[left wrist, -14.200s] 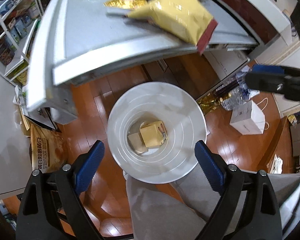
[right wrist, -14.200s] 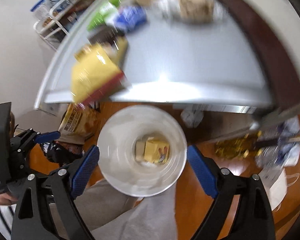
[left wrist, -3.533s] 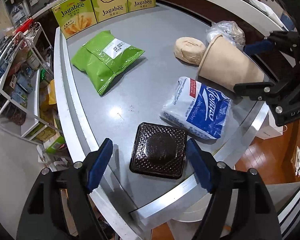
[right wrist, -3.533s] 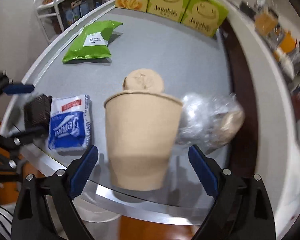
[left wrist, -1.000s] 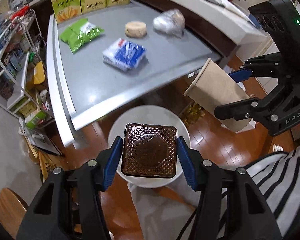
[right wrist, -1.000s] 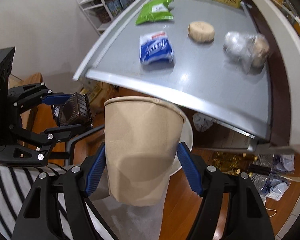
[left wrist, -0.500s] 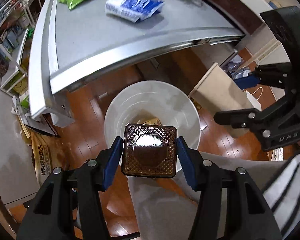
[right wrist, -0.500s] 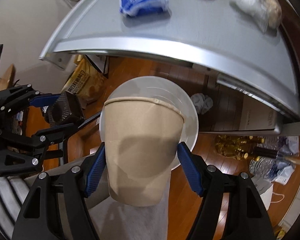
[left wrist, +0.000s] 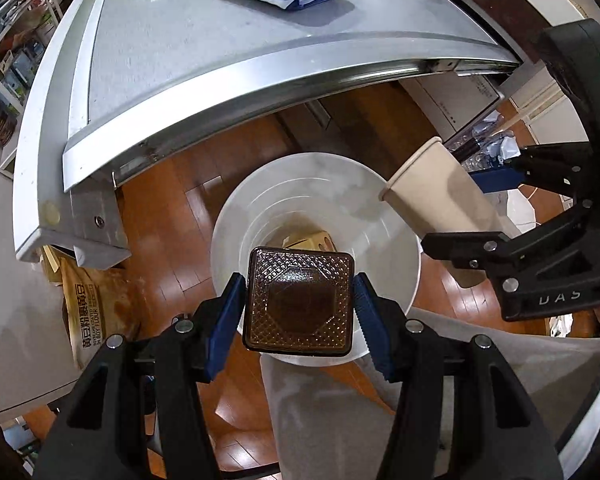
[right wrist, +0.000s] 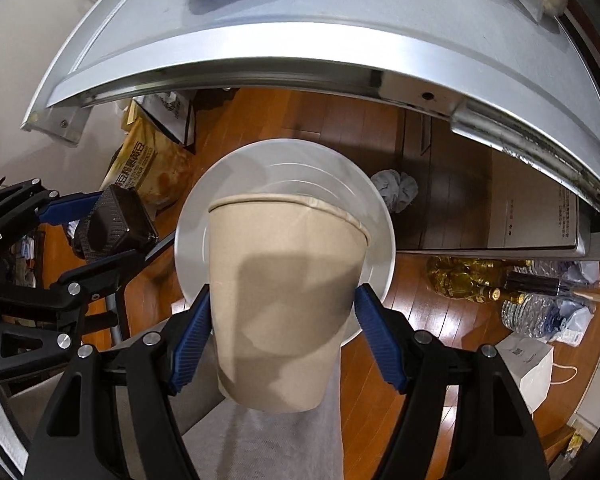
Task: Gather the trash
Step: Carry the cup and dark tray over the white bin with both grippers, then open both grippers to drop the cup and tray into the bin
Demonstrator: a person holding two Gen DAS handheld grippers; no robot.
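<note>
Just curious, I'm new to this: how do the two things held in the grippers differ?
The tray is dark brown, square, flat and patterned; the cup is plain tan, round and tall. The left gripper holds the tray, the right gripper the cup. Both hang over the white bin.

Bright, even indoor light falls from overhead. Glare streaks the metal edge of the surface and the wooden floor. Strong fisheye bending curves the edges; dark vignette fills the corners. A soft shadow crosses the paper cup; focus is mostly sharp.

Brown sq. tray, tan paper cup – both over white bin
</note>
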